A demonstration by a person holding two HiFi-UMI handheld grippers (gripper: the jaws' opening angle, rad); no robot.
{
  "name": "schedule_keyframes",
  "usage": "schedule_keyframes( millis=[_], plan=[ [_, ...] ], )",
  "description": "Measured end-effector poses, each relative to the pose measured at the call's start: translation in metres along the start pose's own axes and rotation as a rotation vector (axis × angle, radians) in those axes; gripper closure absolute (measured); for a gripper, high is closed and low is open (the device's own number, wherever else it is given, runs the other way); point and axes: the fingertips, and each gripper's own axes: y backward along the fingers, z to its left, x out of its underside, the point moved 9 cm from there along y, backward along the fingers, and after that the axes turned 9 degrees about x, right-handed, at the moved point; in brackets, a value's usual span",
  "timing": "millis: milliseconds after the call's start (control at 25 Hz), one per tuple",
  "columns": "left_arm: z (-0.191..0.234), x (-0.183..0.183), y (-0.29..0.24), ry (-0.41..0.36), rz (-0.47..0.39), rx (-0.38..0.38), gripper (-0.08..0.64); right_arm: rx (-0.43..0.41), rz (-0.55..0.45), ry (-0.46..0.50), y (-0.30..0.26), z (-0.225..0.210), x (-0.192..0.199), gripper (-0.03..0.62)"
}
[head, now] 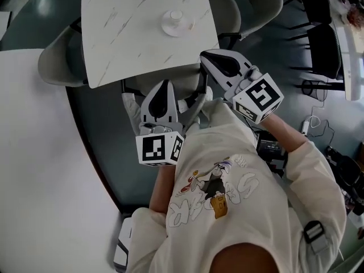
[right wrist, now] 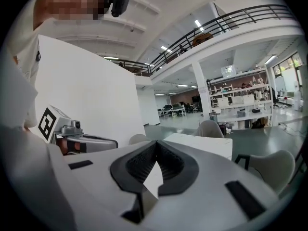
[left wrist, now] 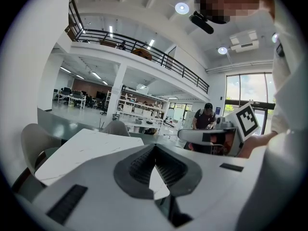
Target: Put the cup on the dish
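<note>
The left tongs (left wrist: 155,150) are pressed together: in the left gripper view their ribbed pads meet at the tip with nothing between them. The right tongs (right wrist: 156,148) are likewise closed flat on themselves and empty. In the head view both are held close in front of the person's chest, the left tongs (head: 165,87) just short of the near edge of the tabletop (head: 125,27) and the right tongs (head: 206,57) at its near corner, both pointing towards it and neither touching anything.

Out on the pale marbled tabletop, well apart from both tongs, the white cup (head: 176,16) stands upright on the white dish (head: 168,29). From how things lie, the task looks finished: the cup is on the dish and nothing is left in either pair of tongs. At most, drawing the hands away would be left.

Grey chairs (head: 54,61) ring the tabletop, partly tucked under it.

Several things are hard to read. The cup and dish are small and both white in the head view, so I cannot tell whether the cup sits centred, or which way its handle points. Neither gripper view shows them at all; each catches only a strip of tabletop (left wrist: 82,150) beyond its own jaws. The person's sleeves and body hide the floor directly below.
</note>
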Motion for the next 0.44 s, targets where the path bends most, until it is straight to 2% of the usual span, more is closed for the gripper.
schedule_keyframes(
  millis=[160,440],
  plan=[
    [0.003,-0.008,-0.003,-0.004,-0.015,0.006,0.558,0.004,-0.006,-0.003,-0.007,-0.002,-0.004,0.589],
    [-0.034,-0.004,0.006,0.023,-0.012,-0.02,0.558,-0.037,0.05,-0.032,0.02,-0.014,-0.005,0.589]
  ],
)
